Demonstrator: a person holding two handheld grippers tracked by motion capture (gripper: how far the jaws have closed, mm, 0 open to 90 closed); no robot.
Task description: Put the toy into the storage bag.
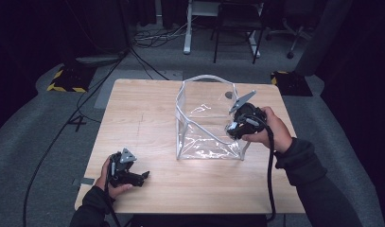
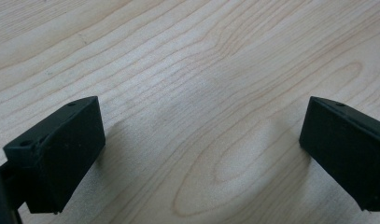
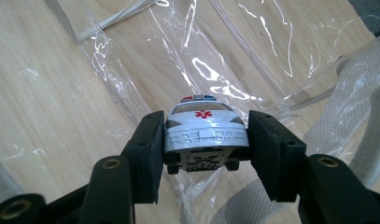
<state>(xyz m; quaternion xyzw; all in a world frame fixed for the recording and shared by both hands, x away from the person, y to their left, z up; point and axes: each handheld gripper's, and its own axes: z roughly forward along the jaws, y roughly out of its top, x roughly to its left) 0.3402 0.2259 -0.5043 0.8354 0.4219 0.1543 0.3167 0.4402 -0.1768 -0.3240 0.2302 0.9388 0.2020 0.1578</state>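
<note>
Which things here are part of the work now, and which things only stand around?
In the job: toy ambulance, held in the right gripper; clear bag on the table.

Not in use: left gripper, open; office chair; desk leg; floor cables.

My left gripper [image 1: 144, 176] and right gripper [image 1: 231, 128] are black, each topped by a grey three-cornered plate and trailing a black cable. Brass-coloured screw sockets sit behind the right one's padded jaws. I wear dark long sleeves [image 1: 309, 176].

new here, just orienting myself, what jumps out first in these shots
A white toy ambulance clamped between the right gripper jaws, held over a clear plastic bag standing open mid-table. The left gripper rests open on the bare wooden table near the front left corner.
</note>
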